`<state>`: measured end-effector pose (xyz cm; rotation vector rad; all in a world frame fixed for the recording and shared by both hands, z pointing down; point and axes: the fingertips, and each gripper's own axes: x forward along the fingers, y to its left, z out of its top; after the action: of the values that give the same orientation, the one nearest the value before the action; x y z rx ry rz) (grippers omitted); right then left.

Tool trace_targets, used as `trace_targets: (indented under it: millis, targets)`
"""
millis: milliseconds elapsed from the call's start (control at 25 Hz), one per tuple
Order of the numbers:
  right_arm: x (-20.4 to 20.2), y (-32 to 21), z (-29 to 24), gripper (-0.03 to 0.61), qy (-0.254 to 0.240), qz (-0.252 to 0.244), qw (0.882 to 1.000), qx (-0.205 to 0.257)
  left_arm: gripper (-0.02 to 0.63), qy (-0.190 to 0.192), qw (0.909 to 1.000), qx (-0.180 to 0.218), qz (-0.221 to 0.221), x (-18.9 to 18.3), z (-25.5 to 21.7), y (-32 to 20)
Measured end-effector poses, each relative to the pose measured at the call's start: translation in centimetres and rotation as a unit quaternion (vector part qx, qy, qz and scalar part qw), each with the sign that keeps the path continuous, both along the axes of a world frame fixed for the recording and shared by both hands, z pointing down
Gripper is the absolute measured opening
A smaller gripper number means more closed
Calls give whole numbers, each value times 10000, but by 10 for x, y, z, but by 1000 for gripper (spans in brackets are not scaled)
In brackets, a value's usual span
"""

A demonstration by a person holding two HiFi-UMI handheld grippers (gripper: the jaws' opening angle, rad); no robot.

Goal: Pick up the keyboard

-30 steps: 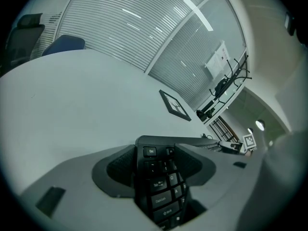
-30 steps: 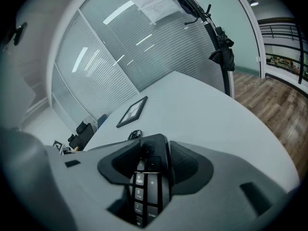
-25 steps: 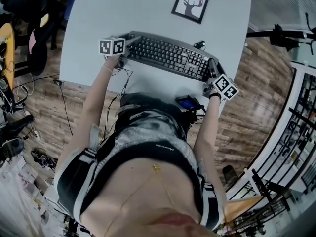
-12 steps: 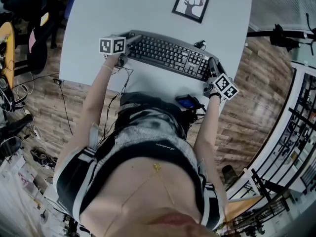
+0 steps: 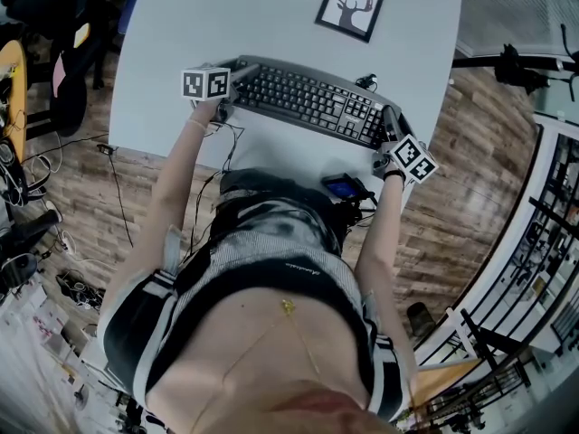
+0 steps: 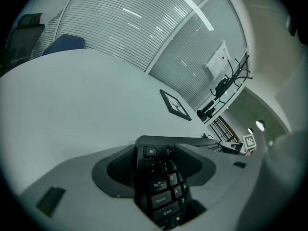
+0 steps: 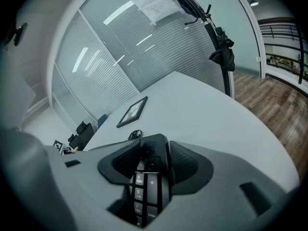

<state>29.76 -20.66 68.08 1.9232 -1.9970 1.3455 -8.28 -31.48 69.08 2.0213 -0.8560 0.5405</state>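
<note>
A black keyboard (image 5: 308, 102) lies slantwise across the near part of the white table (image 5: 226, 16). My left gripper (image 5: 237, 84) clamps its left end; in the left gripper view the Esc-key end of the keyboard (image 6: 161, 186) sits between both pads of the left gripper (image 6: 159, 165). My right gripper (image 5: 389, 123) clamps the right end; in the right gripper view the number-pad end of the keyboard (image 7: 149, 182) fills the gap of the right gripper (image 7: 153, 163). I cannot tell whether the keyboard is off the table.
A framed deer picture (image 5: 349, 6) lies flat on the table beyond the keyboard. A small coiled cable (image 5: 365, 82) sits behind the keyboard's right end. The table's near edge runs just under both grippers, with wooden floor (image 5: 470, 179) to the right.
</note>
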Motion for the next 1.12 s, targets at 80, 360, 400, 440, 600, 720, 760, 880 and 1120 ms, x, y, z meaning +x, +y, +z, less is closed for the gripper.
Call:
trace_targets:
  millis: [80, 360, 400, 440, 600, 720, 760, 880, 1120]
  targets:
    - [1, 0, 1, 196, -1, 5, 10000, -5, 232, 0, 10000, -3, -6, 1, 1, 0]
    - [1, 1, 0, 195, 12, 6, 10000, 3, 232, 2, 10000, 2, -11, 1, 0, 0]
    - [1, 1, 0, 195, 15, 5, 10000, 5, 232, 6, 10000, 2, -10, 1, 0, 0]
    - [1, 0, -1, 195, 20, 4, 10000, 8, 232, 8, 10000, 2, -10, 1, 0, 0]
    - [1, 0, 0, 195, 41, 7, 10000, 18, 232, 17, 10000, 0, -8, 1, 0, -1]
    - [1, 0, 0, 195, 79, 16, 10000, 35, 232, 17, 10000, 21, -2, 1, 0, 0]
    - [1, 0, -1, 195, 91, 19, 9999, 49, 232, 23, 10000, 26, -7, 1, -1, 0]
    - [3, 1, 0, 195, 171, 74, 9998, 60, 232, 74, 9999, 22, -70, 1, -1, -1]
    - [1, 4, -2, 196, 193, 118, 9997, -22, 230, 37, 9998, -37, -166, 1, -1, 1]
